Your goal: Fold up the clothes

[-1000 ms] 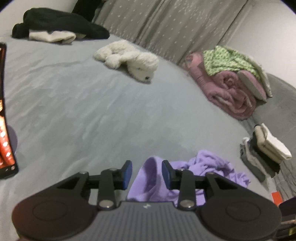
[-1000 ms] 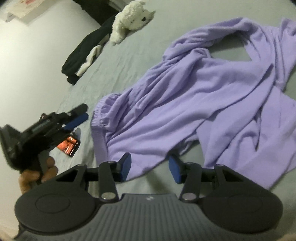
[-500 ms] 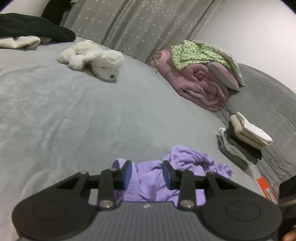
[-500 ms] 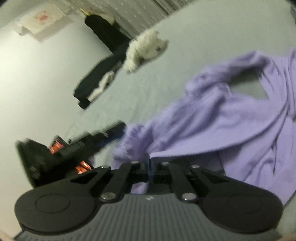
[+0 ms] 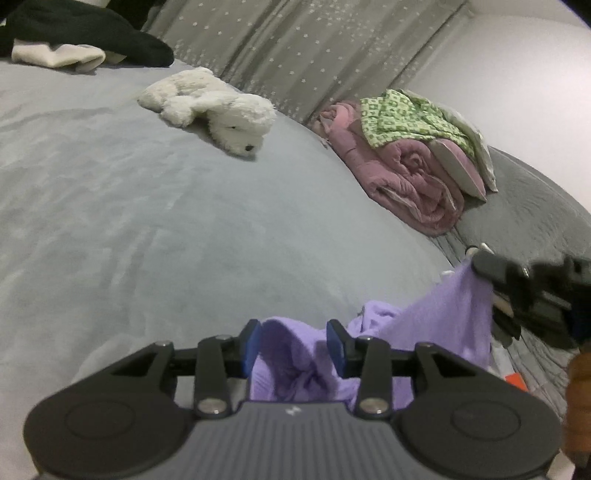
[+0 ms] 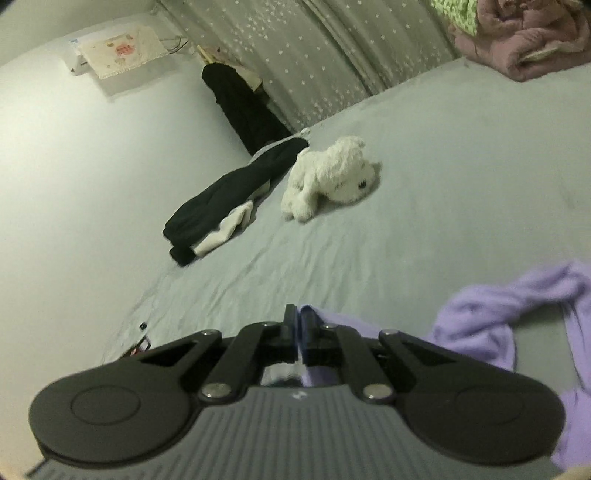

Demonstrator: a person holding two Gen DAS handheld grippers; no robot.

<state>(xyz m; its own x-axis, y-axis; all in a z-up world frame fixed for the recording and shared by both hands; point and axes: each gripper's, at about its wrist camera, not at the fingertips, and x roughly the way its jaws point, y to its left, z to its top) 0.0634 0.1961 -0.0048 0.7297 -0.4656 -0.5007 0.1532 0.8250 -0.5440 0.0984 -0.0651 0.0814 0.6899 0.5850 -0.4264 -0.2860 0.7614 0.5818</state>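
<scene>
Upper left of the left wrist view: black garment (image 5: 92, 33) with a white cloth (image 5: 55, 57) tucked against it, both on the grey bed (image 5: 147, 221). Right of those, white plush dog (image 5: 214, 107) lying on its side. Further right, rolled pink blanket (image 5: 410, 184) against the starred curtain (image 5: 314, 48), green patterned cloth (image 5: 410, 118) on top. Bottom centre, left gripper (image 5: 293, 349): blue pads apart, a bunched fold of the purple garment (image 5: 295, 365) sits between them, contact unclear. Garment runs right and up to the right gripper (image 5: 480, 264), which pinches a raised corner at right edge; part of a hand (image 5: 580, 402) at lower right.

Right wrist view, left to right: wall-mounted unit with cloth cover (image 6: 118, 55) upper left, black garment (image 6: 229, 192) with white cloth (image 6: 229, 229) on the bed (image 6: 443, 184), plush dog (image 6: 328, 177) centre, pink blanket (image 6: 524, 40) upper right. Bottom centre, right gripper (image 6: 298, 332) has its fingers pressed together on an edge of the purple garment (image 6: 480, 321), the rest lying crumpled at lower right on the bed.
</scene>
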